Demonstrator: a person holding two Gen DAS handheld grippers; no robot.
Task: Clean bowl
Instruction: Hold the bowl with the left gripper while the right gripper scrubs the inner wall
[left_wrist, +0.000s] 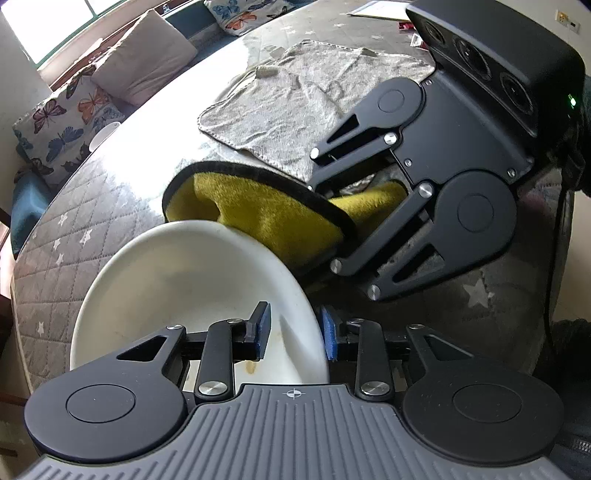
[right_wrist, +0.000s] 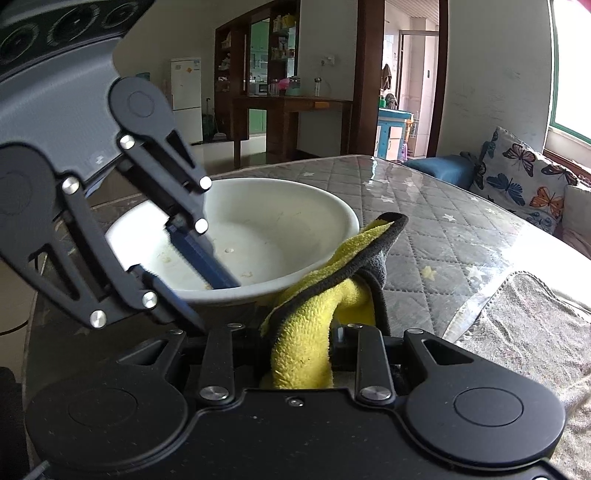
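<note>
A white bowl (left_wrist: 192, 280) with brown stains inside sits tilted on the quilted table; it also shows in the right wrist view (right_wrist: 280, 229). My left gripper (left_wrist: 295, 336) is shut on the bowl's near rim, one blue pad inside and one outside; it also shows in the right wrist view (right_wrist: 192, 273). My right gripper (right_wrist: 301, 354) is shut on a yellow cloth (right_wrist: 314, 332) with a black edge, just beside the bowl's rim. The cloth (left_wrist: 266, 210) hangs over the bowl's far rim in the left wrist view, where the right gripper's fingers are hidden behind it.
A grey towel (left_wrist: 295, 107) lies spread on the table behind the bowl, also seen at the right (right_wrist: 524, 325). Butterfly cushions (left_wrist: 66, 122) and a sofa line the table's far side. Papers (left_wrist: 380, 9) lie at the far edge.
</note>
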